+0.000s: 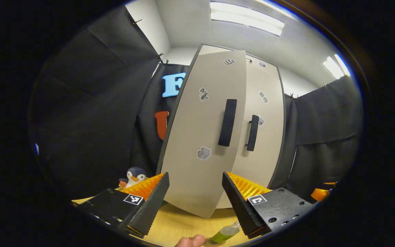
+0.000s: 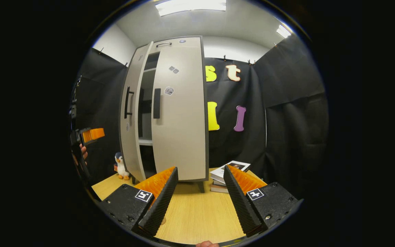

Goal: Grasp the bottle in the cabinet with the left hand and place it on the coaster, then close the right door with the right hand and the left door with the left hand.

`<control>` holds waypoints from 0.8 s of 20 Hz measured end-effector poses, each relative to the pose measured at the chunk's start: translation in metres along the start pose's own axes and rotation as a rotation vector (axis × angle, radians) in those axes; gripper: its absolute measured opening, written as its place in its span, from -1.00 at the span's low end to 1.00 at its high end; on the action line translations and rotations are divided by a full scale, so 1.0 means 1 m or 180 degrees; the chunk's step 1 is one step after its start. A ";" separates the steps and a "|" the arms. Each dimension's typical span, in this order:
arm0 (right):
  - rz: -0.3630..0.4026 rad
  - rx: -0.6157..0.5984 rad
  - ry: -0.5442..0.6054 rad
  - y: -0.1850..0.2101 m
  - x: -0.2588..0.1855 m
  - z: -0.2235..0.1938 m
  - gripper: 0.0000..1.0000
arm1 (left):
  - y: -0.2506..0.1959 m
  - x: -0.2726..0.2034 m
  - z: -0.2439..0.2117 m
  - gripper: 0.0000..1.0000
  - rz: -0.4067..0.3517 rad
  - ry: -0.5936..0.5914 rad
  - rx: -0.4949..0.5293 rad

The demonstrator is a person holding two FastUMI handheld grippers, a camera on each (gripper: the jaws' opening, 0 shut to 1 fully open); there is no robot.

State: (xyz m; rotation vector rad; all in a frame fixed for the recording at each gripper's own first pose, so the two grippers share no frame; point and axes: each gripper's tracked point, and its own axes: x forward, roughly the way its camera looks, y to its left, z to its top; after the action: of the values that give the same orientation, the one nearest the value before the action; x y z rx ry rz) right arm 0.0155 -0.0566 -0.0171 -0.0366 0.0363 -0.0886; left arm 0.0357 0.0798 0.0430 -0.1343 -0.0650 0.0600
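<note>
The grey cabinet's left door (image 1: 204,137) stands ajar, angled out toward me, its black handle (image 1: 227,122) just above my left gripper (image 1: 195,176). That gripper is open and holds nothing. The right door (image 1: 264,137) looks shut. A clear bottle with green liquid (image 1: 223,235) shows at the bottom edge, under the gripper's right finger and beside a fingertip (image 1: 190,241). In the right gripper view the left door (image 2: 130,113) hangs ajar, with a dark gap beside the right door (image 2: 180,120). My right gripper (image 2: 201,168) is open over the wooden table (image 2: 197,212). The left gripper (image 2: 87,135) is held at the far left.
A penguin toy (image 1: 134,176) sits on the table left of the cabinet, and shows as the penguin (image 2: 120,166) in the right gripper view too. A stack of books (image 2: 226,175) lies right of the cabinet. Black cloth walls close in on all sides.
</note>
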 end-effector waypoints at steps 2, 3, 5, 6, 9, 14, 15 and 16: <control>0.0018 0.0005 0.0042 0.000 0.001 -0.002 0.65 | -0.003 -0.008 -0.009 1.00 0.0067 -0.0035 0.0098; 0.0034 0.0019 0.0049 0.002 0.002 -0.003 0.65 | -0.007 -0.012 -0.015 0.89 0.0063 -0.0026 0.0141; 0.0065 0.0044 0.0087 0.005 0.004 -0.008 0.65 | -0.014 -0.020 -0.024 1.00 0.0051 0.0011 0.0212; 0.0092 0.0052 0.0117 0.008 0.005 -0.011 0.65 | -0.016 -0.023 -0.027 0.99 0.0047 0.0012 0.0238; 0.0189 0.0045 0.0159 0.018 0.010 -0.013 0.65 | -0.023 -0.031 -0.029 0.99 0.0044 -0.0016 0.0340; 0.0319 0.0054 0.0140 0.035 0.014 -0.013 0.65 | -0.033 -0.034 -0.033 0.89 -0.0026 -0.0016 0.0404; 0.0335 0.0065 0.0150 0.036 0.016 -0.015 0.65 | -0.034 -0.033 -0.034 0.99 -0.0039 -0.0008 0.0404; 0.0353 0.0078 0.0161 0.038 0.018 -0.015 0.65 | -0.036 -0.033 -0.035 0.99 -0.0048 0.0012 0.0411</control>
State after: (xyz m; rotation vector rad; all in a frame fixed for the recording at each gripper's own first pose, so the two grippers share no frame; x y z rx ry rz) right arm 0.0366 -0.0209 -0.0339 -0.0079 0.0876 0.0211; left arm 0.0071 0.0373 0.0108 -0.0050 -0.0581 0.0487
